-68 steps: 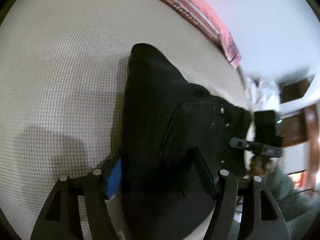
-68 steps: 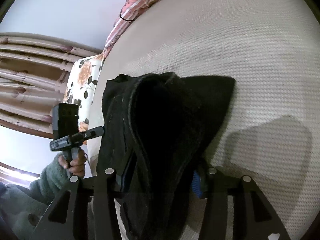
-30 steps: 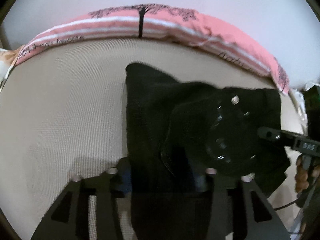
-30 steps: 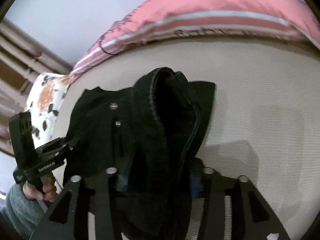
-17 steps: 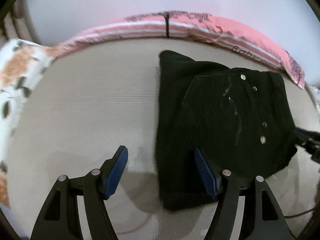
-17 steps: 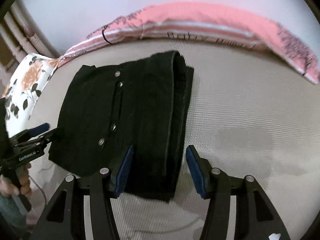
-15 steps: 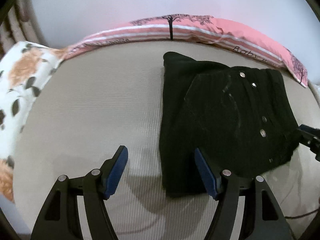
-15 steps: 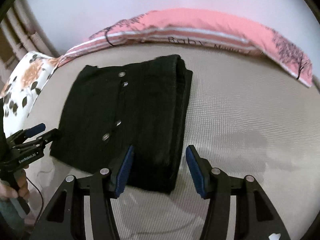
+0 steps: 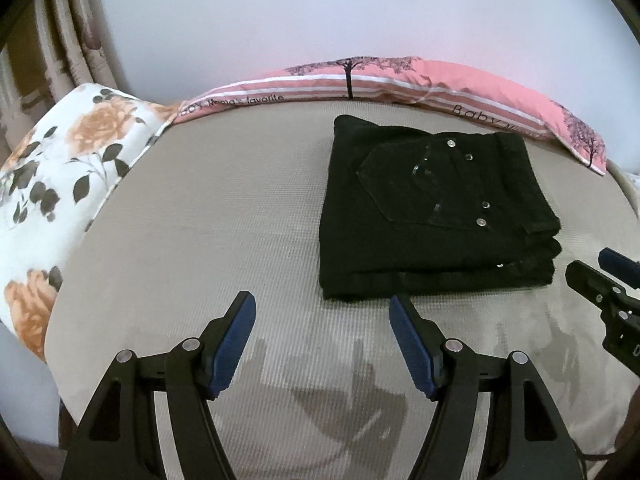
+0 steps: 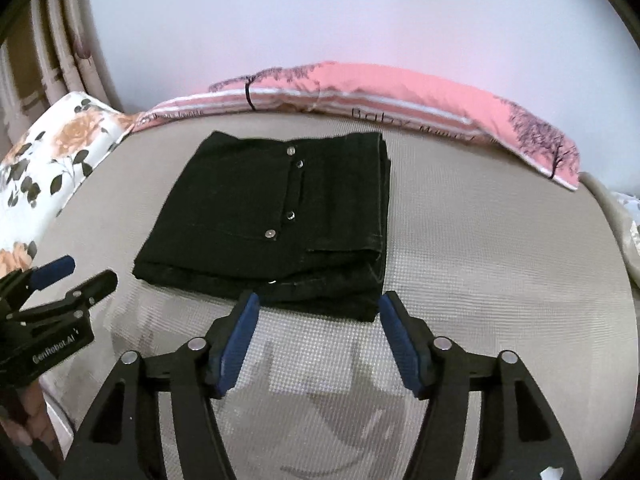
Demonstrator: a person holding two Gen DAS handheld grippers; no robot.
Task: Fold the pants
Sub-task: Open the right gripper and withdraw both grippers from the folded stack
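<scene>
The black pants (image 9: 432, 208) lie folded into a flat rectangular stack on the beige bed, back pocket and metal rivets facing up; the right wrist view shows the same pants (image 10: 276, 212) from the other side. My left gripper (image 9: 322, 316) hovers open just in front of the stack's near left corner, nothing between its blue pads. My right gripper (image 10: 318, 314) is opening, its pads apart in front of the stack's near right edge and holding nothing. Each gripper appears at the edge of the other's view: right gripper (image 9: 600, 276), left gripper (image 10: 68, 276).
A pink striped pillow (image 9: 400, 80) runs along the bed's far edge against a pale wall. A floral pillow (image 9: 60, 160) sits at the left end of the beige mattress (image 9: 200, 220). Curtains hang at the far left. A hand (image 10: 20, 412) holds the left tool.
Both grippers let go of the pants, opened and drew back and up. The folded stack now lies free on the bed, farther from both cameras.
</scene>
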